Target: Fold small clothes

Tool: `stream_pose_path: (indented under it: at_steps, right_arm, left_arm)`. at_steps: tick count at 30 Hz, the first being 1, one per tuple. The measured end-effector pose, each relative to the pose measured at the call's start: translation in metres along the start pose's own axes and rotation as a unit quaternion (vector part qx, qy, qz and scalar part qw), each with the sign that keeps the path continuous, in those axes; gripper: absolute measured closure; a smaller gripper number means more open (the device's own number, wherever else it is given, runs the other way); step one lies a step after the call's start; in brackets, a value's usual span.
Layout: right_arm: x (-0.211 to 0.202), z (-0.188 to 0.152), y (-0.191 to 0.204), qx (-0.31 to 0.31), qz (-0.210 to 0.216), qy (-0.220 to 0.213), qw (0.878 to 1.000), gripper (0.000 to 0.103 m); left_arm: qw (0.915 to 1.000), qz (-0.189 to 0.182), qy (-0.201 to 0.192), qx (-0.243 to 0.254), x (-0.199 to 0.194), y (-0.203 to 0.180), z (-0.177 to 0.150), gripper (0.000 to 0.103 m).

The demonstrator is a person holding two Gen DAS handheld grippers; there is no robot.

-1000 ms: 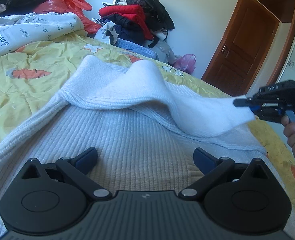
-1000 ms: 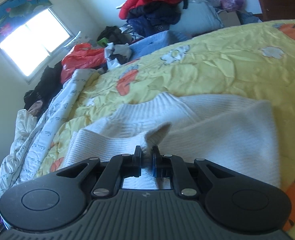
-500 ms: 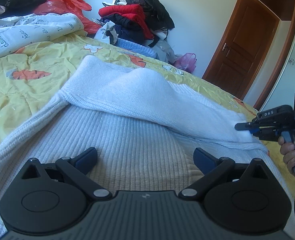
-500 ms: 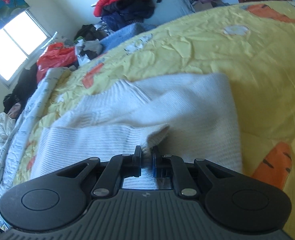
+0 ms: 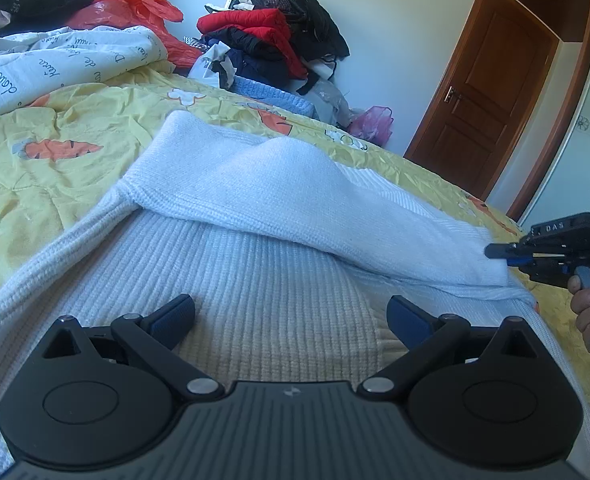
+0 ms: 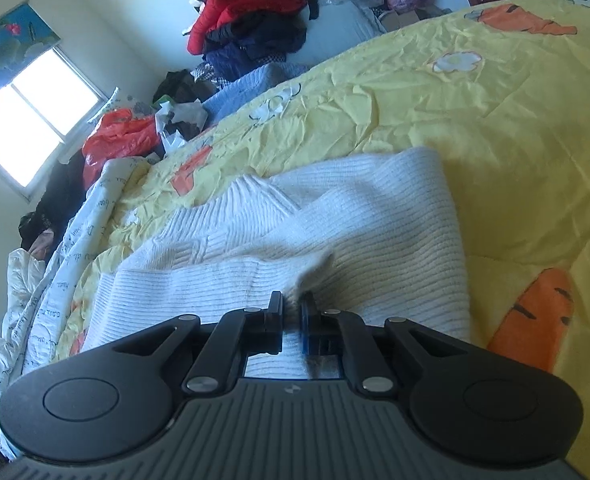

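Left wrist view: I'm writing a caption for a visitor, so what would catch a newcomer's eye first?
The white knitted sweater spread across the yellow carrot-print bedsheet, one sleeve folded over its body. At the right edge, the right gripper is shut on that sleeve's cuff. Behind the bed, a heap of red and dark clothes stands against the wall.

A bed (image 5: pixel 75 184) under a yellow carrot-print cover carries a white knitted sweater (image 5: pixel 255 280) spread flat, and a white lettered quilt (image 5: pixel 55 64) bunched along its far side.
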State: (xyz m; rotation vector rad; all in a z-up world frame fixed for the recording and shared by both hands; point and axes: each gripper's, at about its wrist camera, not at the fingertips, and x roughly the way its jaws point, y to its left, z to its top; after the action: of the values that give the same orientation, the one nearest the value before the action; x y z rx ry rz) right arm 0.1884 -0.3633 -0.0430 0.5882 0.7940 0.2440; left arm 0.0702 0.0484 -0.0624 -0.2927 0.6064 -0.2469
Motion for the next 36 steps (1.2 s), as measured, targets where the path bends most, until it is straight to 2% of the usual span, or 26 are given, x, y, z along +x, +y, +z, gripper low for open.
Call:
stream_pose_path:
  at_steps: [6, 8, 9, 10, 12, 14, 15, 16, 17, 18, 20, 22, 23, 25, 26, 27, 30, 36]
  right_arm:
    - [-0.006, 0.000, -0.018, 0.018, -0.021, -0.007, 1.000, 0.097]
    - [-0.010, -0.003, -0.018, 0.021, -0.014, -0.011, 1.000, 0.087]
    - [-0.012, -0.004, -0.016, 0.026, -0.010, -0.012, 1.000, 0.086]
    - [-0.015, -0.006, -0.014, 0.030, -0.005, -0.015, 0.999, 0.085]
    - [-0.024, -0.012, -0.004, 0.023, 0.008, -0.024, 0.999, 0.084]
    - [-0.032, -0.021, 0.012, 0.002, 0.011, -0.032, 0.999, 0.083]
    - [-0.035, -0.029, 0.024, -0.019, 0.007, -0.038, 0.999, 0.076]
    - [-0.036, -0.037, 0.033, -0.038, 0.000, -0.044, 0.998, 0.063]
    - [-0.036, -0.045, 0.043, -0.059, -0.010, -0.050, 0.997, 0.058]
    - [-0.034, -0.056, 0.054, -0.087, -0.019, -0.055, 0.995, 0.048]
    - [-0.025, -0.075, 0.068, -0.136, -0.044, -0.053, 0.988, 0.045]
    - [-0.012, -0.091, 0.073, -0.153, -0.075, -0.035, 0.985, 0.033]
    - [-0.007, -0.098, 0.072, -0.154, -0.089, -0.027, 0.984, 0.032]
    - [-0.007, -0.114, 0.073, -0.169, -0.096, -0.055, 0.979, 0.017]
    - [-0.007, -0.120, 0.076, -0.178, -0.102, -0.055, 0.977, 0.013]
    - [-0.007, -0.126, 0.079, -0.186, -0.106, -0.057, 0.975, 0.005]
    - [-0.009, -0.136, 0.082, -0.179, -0.117, -0.065, 0.975, 0.002]
    - [-0.010, -0.153, 0.090, -0.216, -0.156, -0.058, 0.962, 0.001]
  left_arm:
    - [1.0000, 0.000, 0.000, 0.001, 0.000, 0.000, 0.000, 0.000]
    - [1.0000, 0.001, 0.000, 0.001, 0.000, 0.000, 0.000, 0.000]
    - [1.0000, 0.002, 0.001, 0.003, 0.000, 0.000, 0.000, 0.000]
    - [1.0000, 0.008, 0.002, 0.004, 0.000, -0.002, 0.001, 0.000]
    - [0.9983, 0.054, -0.003, 0.020, -0.004, -0.014, 0.004, 0.000]
    - [0.9961, 0.069, -0.021, 0.051, -0.006, -0.032, 0.007, 0.000]
    - [0.9952, 0.071, -0.023, 0.064, -0.003, -0.040, 0.008, 0.000]
    - [0.9944, 0.072, -0.019, 0.075, 0.001, -0.049, 0.009, 0.000]
    - [0.9935, 0.071, -0.011, 0.088, 0.007, -0.058, 0.009, 0.000]
    - [0.9921, 0.068, 0.000, 0.105, 0.013, -0.066, 0.008, 0.000]
    - [0.9870, 0.075, 0.024, 0.140, 0.026, -0.077, 0.003, 0.000]
    - [0.9785, 0.097, 0.068, 0.169, 0.042, -0.082, -0.006, 0.000]
    - [0.9788, 0.096, 0.060, 0.171, 0.041, -0.082, -0.007, 0.000]
    - [0.9793, 0.092, 0.064, 0.169, 0.041, -0.079, -0.007, 0.000]
    - [0.9796, 0.090, 0.064, 0.168, 0.040, -0.078, -0.007, 0.000]
    - [0.9791, 0.090, 0.064, 0.171, 0.040, -0.078, -0.007, 0.000]
    - [0.9800, 0.088, 0.062, 0.167, 0.038, -0.076, -0.008, 0.000]
    - [0.9797, 0.088, 0.063, 0.169, 0.040, -0.079, -0.009, 0.000]
